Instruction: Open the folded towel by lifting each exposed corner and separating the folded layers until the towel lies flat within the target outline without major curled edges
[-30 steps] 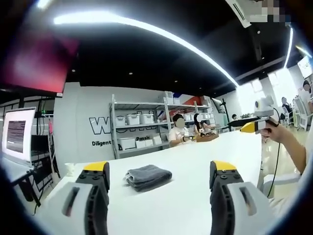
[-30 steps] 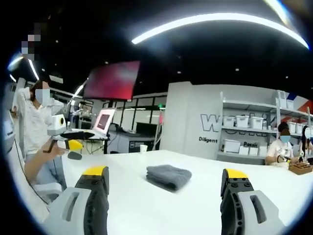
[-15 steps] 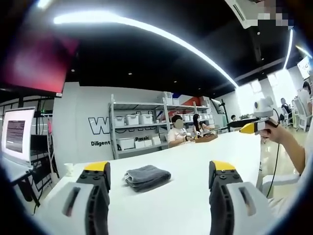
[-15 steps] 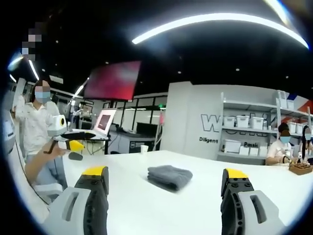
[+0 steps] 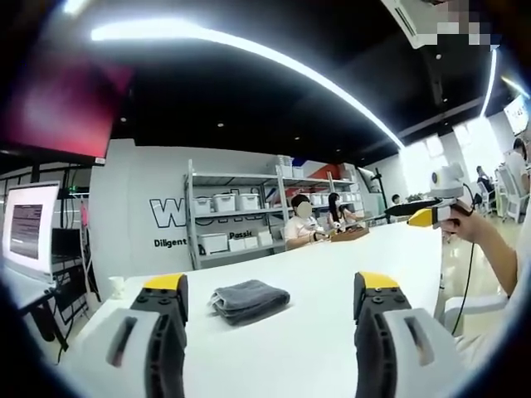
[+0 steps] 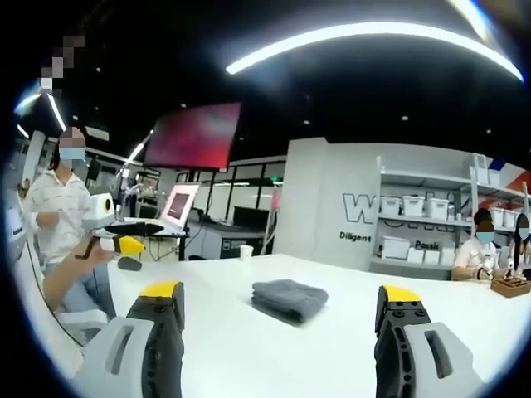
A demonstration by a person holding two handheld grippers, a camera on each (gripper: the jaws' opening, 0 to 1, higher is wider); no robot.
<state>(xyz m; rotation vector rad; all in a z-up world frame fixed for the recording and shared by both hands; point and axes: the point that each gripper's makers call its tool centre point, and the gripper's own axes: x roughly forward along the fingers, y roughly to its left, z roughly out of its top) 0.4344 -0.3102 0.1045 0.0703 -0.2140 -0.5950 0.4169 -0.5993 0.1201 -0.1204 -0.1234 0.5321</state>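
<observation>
Both grippers, left gripper (image 5: 264, 311) and right gripper (image 6: 284, 319), jaws apart, far from folded towel (image 5: 249, 298); risk pinching several layers at once

A long light strip (image 5: 249, 50) curves across a dark ceiling. Metal shelves (image 5: 241, 215) with white bins stand against a grey wall (image 6: 332, 207) bearing lettering. A red screen (image 6: 192, 137) hangs near a monitor (image 6: 177, 205) beyond the white tabletop (image 6: 274, 340).
</observation>
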